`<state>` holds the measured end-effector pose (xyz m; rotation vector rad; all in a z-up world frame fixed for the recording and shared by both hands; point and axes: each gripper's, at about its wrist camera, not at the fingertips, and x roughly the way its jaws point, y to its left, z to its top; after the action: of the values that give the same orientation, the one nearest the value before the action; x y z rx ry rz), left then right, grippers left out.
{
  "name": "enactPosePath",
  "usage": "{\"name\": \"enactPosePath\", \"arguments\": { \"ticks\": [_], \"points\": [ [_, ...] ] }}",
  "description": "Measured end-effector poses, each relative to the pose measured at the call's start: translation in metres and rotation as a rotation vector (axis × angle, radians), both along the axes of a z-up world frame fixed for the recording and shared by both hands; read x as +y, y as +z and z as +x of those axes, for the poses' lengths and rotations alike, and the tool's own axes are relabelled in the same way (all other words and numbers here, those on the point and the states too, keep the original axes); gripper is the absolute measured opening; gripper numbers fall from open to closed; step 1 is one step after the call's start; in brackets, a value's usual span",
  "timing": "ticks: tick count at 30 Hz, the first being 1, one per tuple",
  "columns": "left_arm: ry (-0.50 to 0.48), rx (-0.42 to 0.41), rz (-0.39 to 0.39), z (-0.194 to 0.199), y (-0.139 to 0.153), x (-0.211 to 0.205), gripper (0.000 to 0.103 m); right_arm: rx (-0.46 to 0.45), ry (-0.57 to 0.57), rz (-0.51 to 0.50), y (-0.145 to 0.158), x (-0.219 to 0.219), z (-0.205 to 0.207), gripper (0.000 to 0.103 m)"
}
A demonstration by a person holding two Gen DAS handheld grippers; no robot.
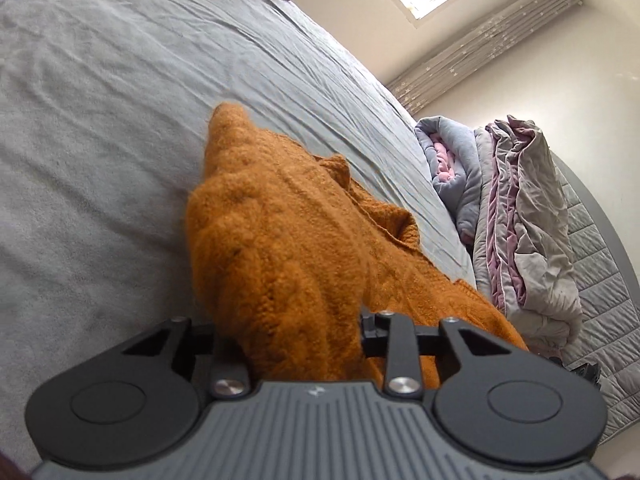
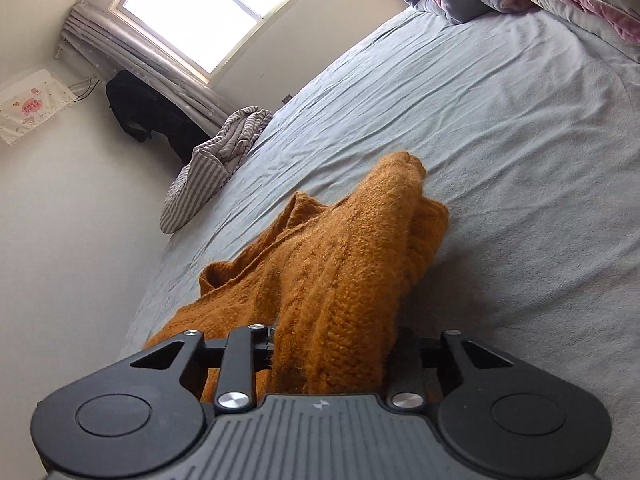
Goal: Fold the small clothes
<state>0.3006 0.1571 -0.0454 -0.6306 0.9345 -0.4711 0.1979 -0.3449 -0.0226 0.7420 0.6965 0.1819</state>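
Two close fisheye views, each looking forward from behind its own gripper, low over a grey bed sheet (image 1: 100, 120). Both are tilted. An orange knit garment (image 1: 280, 240) fills the centre of each. Both share a window (image 2: 216, 4), at 1 o'clock left, 11 o'clock right.

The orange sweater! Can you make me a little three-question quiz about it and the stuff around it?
1. True or false: both grippers, left gripper and right gripper, have the orange sweater bunched between their fingers.
2. What does the sweater hang over? A) grey bed sheet B) wooden floor C) kitchen table
3. Fill in: the rumpled blanket lying near the window is grey and white ______.

Key: 1 true; 2 A; 3 striped.
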Motion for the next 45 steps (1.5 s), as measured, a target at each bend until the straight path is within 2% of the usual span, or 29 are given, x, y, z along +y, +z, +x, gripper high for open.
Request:
{"name": "enactPosePath", "arguments": {
  "ticks": [3, 6, 9, 11, 12, 14, 15, 16, 17, 19, 20, 22, 25, 28, 34, 38, 41, 42, 43, 44, 45],
  "points": [
    [-0.033, 0.048, 0.018, -0.031, 0.010, 0.010, 0.032, 0.040, 0.018, 0.013, 0.013, -0.001, -0.032, 0.032],
    [-0.073, 0.087, 0.014, -0.068, 0.008, 0.021, 0.032, 0.066, 0.035, 0.028, 0.013, -0.004, -0.071, 0.032],
    [-0.096, 0.117, 0.005, -0.100, -0.004, 0.030, 0.032, 0.096, 0.045, 0.045, 0.003, -0.005, -0.102, 0.032],
    [-0.109, 0.125, 0.045, -0.118, -0.018, 0.033, 0.033, 0.109, 0.049, 0.044, -0.007, -0.005, -0.119, 0.032],
    [-0.108, 0.127, 0.071, -0.123, -0.026, 0.033, 0.035, 0.113, 0.048, 0.037, -0.013, -0.005, -0.124, 0.033],
    [-0.092, 0.122, 0.143, -0.128, -0.038, 0.035, 0.050, 0.129, 0.049, -0.004, -0.027, -0.003, -0.129, 0.038],
    [-0.078, 0.120, 0.143, -0.130, -0.039, 0.038, 0.059, 0.134, 0.040, -0.025, -0.031, -0.004, -0.130, 0.040],
    [-0.063, 0.111, 0.136, -0.132, -0.036, 0.042, 0.060, 0.138, 0.022, -0.040, -0.031, -0.006, -0.131, 0.050],
    [-0.054, 0.092, 0.144, -0.133, -0.030, 0.044, 0.061, 0.138, 0.000, -0.068, -0.027, -0.008, -0.132, 0.065],
    [0.000, -0.004, 0.236, -0.135, -0.006, 0.050, 0.072, 0.086, -0.033, -0.188, -0.009, -0.009, -0.134, 0.070],
    [0.034, -0.054, 0.290, -0.134, 0.007, 0.050, 0.076, 0.055, -0.044, -0.280, 0.004, -0.010, -0.131, 0.074],
    [0.053, -0.156, 0.345, -0.128, 0.029, 0.049, 0.083, 0.006, -0.035, -0.387, 0.024, -0.007, -0.125, 0.081],
    [0.002, -0.240, 0.354, -0.107, 0.054, 0.026, 0.088, -0.066, 0.042, -0.442, 0.042, 0.001, -0.104, 0.084],
    [-0.088, -0.330, 0.416, -0.080, 0.065, -0.015, 0.089, -0.125, 0.121, -0.475, 0.049, 0.013, -0.079, 0.084],
    [-0.271, -0.389, 0.487, -0.022, 0.049, -0.089, 0.088, -0.159, 0.264, -0.504, 0.038, 0.049, -0.008, 0.084],
    [-0.368, -0.387, 0.547, 0.007, 0.025, -0.124, 0.083, -0.123, 0.310, -0.531, 0.018, 0.067, 0.039, 0.083],
    [-0.396, -0.345, 0.572, 0.030, 0.009, -0.137, 0.064, -0.096, 0.322, -0.538, 0.002, 0.072, 0.062, 0.081],
    [-0.402, -0.323, 0.571, 0.037, 0.004, -0.139, 0.052, -0.087, 0.328, -0.534, -0.003, 0.074, 0.069, 0.079],
    [-0.411, -0.293, 0.569, 0.045, -0.002, -0.141, 0.042, -0.076, 0.335, -0.529, -0.008, 0.075, 0.075, 0.074],
    [-0.418, -0.260, 0.567, 0.050, -0.007, -0.142, 0.039, -0.062, 0.338, -0.525, -0.013, 0.075, 0.080, 0.066],
    [-0.424, -0.233, 0.565, 0.053, -0.011, -0.143, 0.031, -0.041, 0.342, -0.520, -0.018, 0.078, 0.085, 0.062]
  ]
}}
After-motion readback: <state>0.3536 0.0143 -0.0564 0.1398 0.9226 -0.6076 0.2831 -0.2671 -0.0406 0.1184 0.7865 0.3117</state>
